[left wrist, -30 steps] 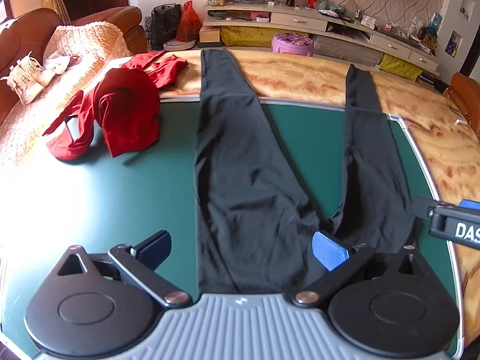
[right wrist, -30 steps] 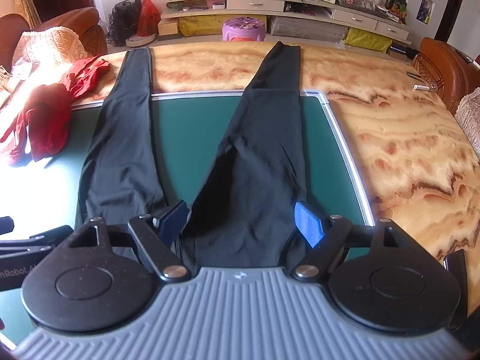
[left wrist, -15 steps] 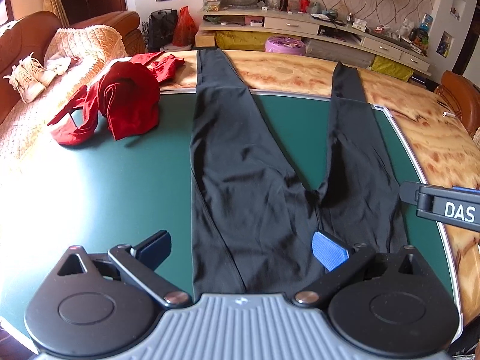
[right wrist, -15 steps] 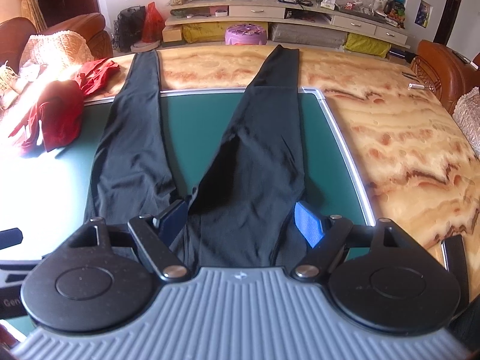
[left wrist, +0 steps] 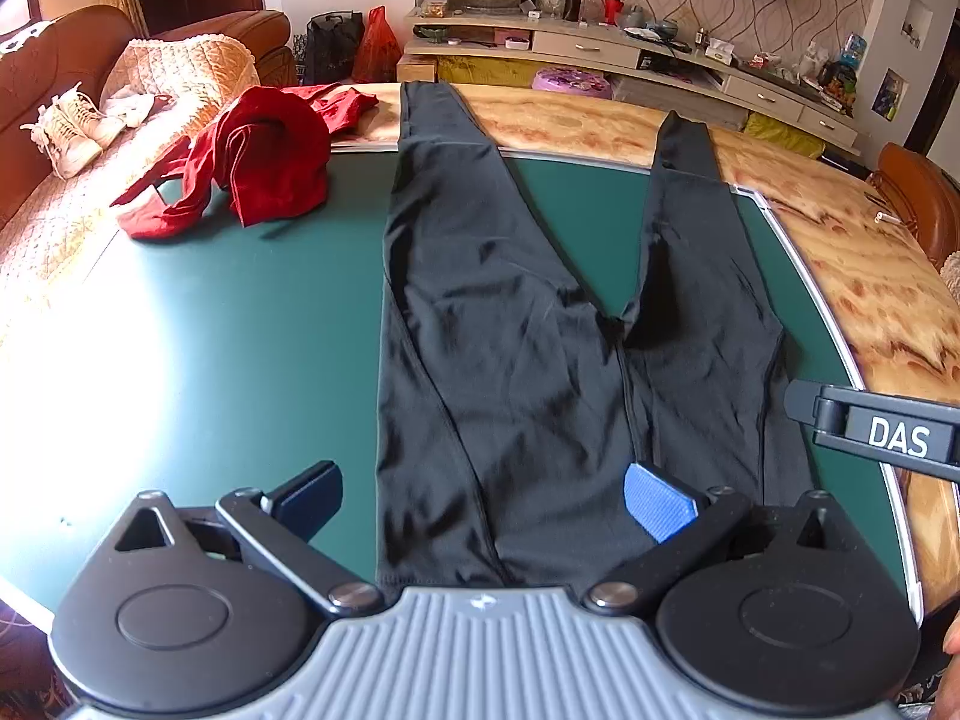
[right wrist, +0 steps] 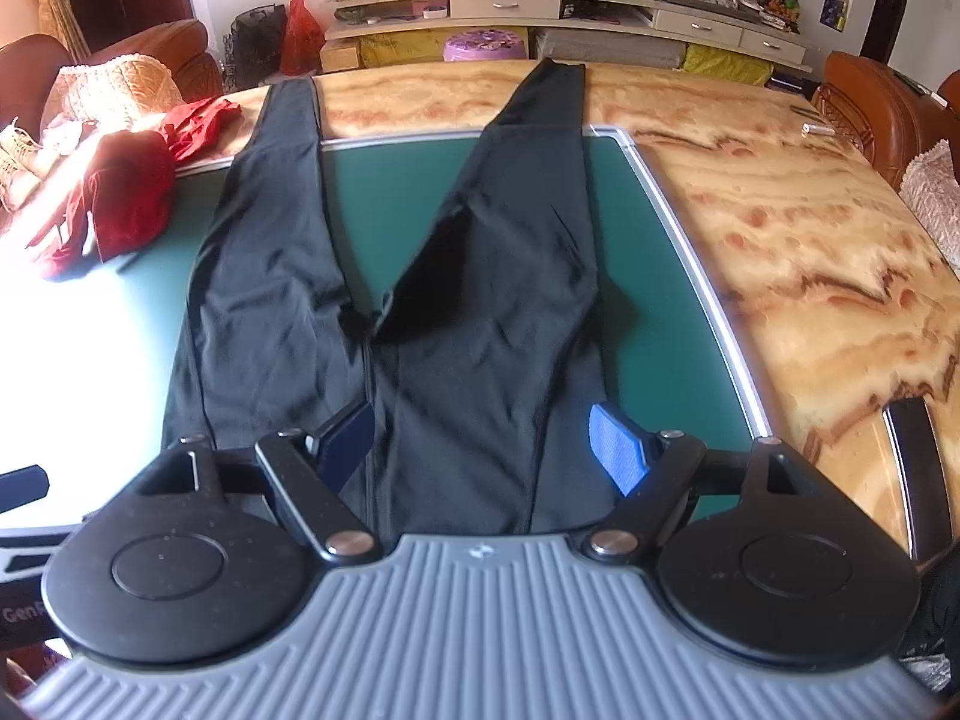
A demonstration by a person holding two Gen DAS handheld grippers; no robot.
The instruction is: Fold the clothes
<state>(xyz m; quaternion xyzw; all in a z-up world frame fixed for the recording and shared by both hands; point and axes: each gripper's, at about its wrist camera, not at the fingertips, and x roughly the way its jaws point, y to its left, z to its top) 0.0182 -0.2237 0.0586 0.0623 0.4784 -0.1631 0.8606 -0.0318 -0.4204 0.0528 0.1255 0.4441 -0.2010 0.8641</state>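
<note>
Lying flat and unfolded, the black leggings (left wrist: 510, 360) point their legs toward twelve o'clock; left gripper (left wrist: 480, 498) and right gripper (right wrist: 480, 444) gape empty above the waistband, red garment (left wrist: 252, 162) untouched at ten o'clock.

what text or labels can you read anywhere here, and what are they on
"DAS" in white letters: on the black bar of the right gripper, at the left wrist view's right edge.
"Gen", cut off by the frame: on the black body of the left gripper, at the right wrist view's left edge.
Bottles, boxes and pictures on the far cream shelf unit: too small to read.
</note>
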